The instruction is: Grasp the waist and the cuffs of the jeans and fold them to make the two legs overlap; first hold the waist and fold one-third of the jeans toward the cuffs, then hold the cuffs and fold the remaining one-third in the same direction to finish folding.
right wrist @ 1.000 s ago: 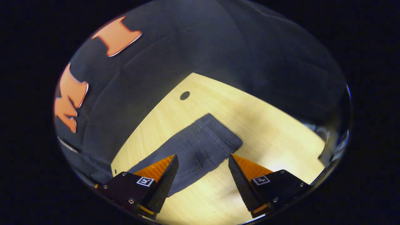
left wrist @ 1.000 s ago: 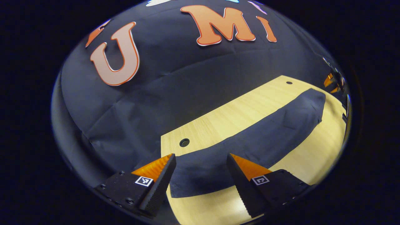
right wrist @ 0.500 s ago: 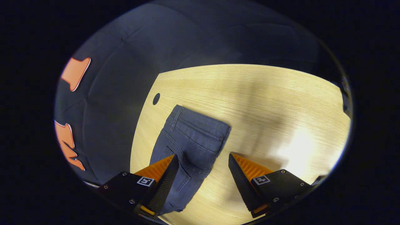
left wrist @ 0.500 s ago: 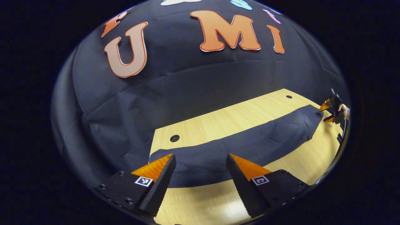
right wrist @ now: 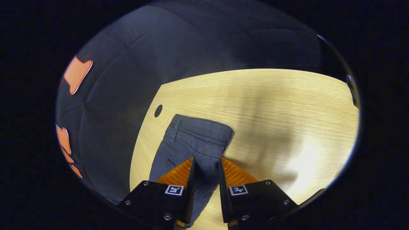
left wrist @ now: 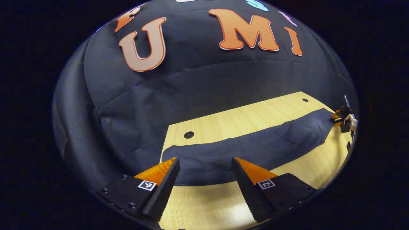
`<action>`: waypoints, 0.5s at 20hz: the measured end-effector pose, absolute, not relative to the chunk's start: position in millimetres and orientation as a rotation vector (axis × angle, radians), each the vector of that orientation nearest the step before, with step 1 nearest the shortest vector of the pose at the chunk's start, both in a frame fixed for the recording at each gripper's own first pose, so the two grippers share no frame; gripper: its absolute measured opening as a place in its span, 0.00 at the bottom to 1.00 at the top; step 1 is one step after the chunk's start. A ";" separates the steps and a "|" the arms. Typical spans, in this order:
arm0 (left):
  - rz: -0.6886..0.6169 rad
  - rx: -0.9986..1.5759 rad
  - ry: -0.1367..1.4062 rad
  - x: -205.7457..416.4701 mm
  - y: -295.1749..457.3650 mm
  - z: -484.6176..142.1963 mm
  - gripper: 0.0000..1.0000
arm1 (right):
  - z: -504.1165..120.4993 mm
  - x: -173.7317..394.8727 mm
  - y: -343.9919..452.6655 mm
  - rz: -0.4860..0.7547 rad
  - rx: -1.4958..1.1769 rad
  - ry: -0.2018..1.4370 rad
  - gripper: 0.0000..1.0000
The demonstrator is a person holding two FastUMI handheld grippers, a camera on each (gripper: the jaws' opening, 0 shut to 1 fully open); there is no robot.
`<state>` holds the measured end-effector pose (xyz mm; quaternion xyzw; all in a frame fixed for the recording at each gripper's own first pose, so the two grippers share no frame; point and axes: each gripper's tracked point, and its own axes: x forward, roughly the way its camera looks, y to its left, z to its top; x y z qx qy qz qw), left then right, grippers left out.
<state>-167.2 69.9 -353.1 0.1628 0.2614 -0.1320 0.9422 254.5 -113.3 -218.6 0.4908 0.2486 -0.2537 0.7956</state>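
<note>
Dark blue jeans (left wrist: 249, 148) lie stretched out flat on the wooden table (left wrist: 243, 118), legs overlapping. In the left gripper view the cuff end lies nearest, and my left gripper (left wrist: 205, 161) hangs open just over it, the cloth showing between its fingers. At the far waist end sits my right gripper (left wrist: 339, 116), held by a hand. In the right gripper view the waist of the jeans (right wrist: 195, 137) with its belt loop and pocket seam lies straight ahead. My right gripper (right wrist: 206, 161) has its fingers drawn in on a ridge of denim just behind the waistband.
The table (right wrist: 271, 105) has a round cable hole (right wrist: 158, 111) beside the waist and another hole (left wrist: 189, 134) near the cuffs. Black cloth walls stand close behind the table's far edge. Bare wood stretches to the right of the waist.
My right gripper went from wide open to closed on the denim at the waist. The left gripper stayed open and shifted slightly over the cuff end.
</note>
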 end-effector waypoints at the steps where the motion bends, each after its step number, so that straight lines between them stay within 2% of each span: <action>1: -0.255 0.320 0.535 -168.4 78.1 -352.6 0.99 | -209.9 254.6 -111.8 -0.530 1.058 0.513 0.25; 5: -0.210 0.259 0.550 -171.8 111.2 -356.7 0.99 | -176.3 255.4 -111.1 -0.456 0.951 0.410 0.24; 10: -0.231 0.222 0.521 -164.7 139.8 -348.5 0.99 | -137.2 254.0 -96.8 -0.398 0.734 0.334 0.24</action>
